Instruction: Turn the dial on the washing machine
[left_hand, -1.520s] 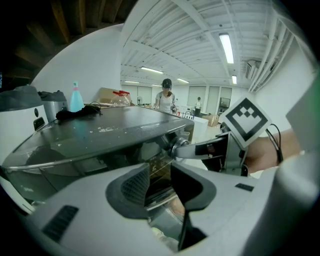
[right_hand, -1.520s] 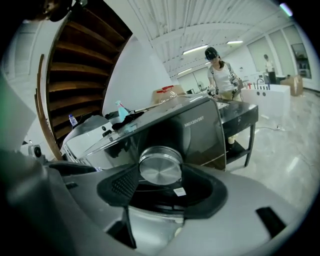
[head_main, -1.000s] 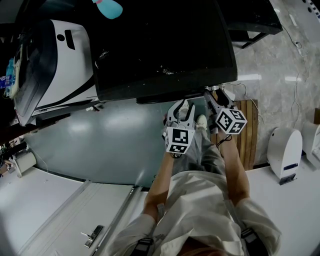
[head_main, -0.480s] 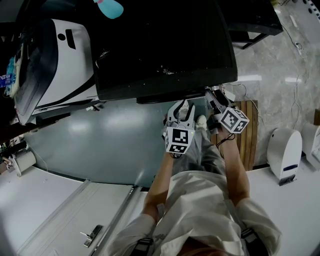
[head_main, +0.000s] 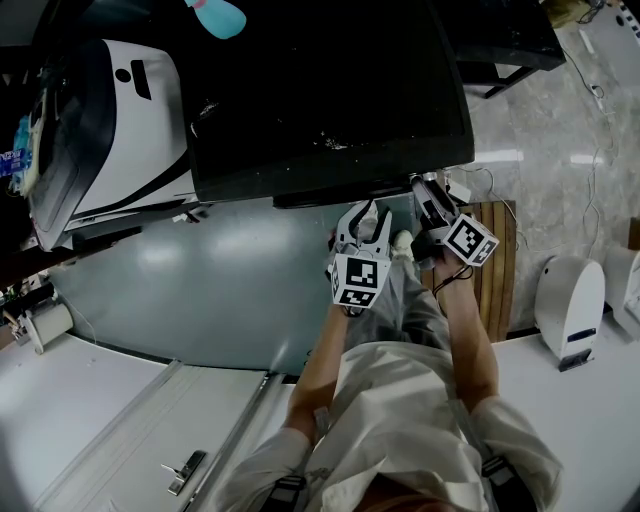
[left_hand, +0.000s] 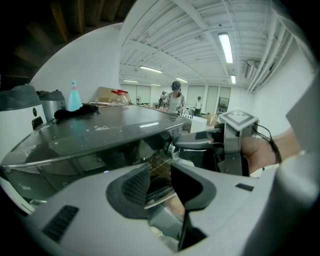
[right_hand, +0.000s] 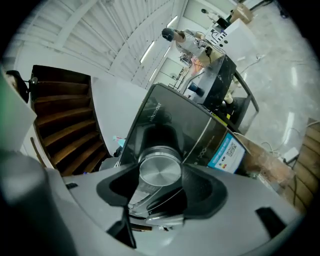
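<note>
Biggest thing first: the washing machine (head_main: 330, 90) is a dark, glossy unit, and the person is standing right up against its front, working at the control panel under the edge of the lid. So the whole job happens in a cramped spot they can barely look into.

The left claw (head_main: 366, 218) hangs just beside the other one with its jaws apart and nothing between them. If the working wrist rolls much further, I reckon those two marker cubes could knock together and jolt the grip.

The right claw (head_main: 420, 192) is partly closed, with a pad on each side of the dial and the knob sitting snug between them.

The dial (right_hand: 160, 169) is a round brushed-metal knob on the front panel, and that's my main worry. The rim looks smooth, so the pads could skate round it while the knob stays put. If the claw isn't lined up with the knob's axis, the twist turns into a sideways pry and it pops off. Overshooting the setting seems easy too.
</note>
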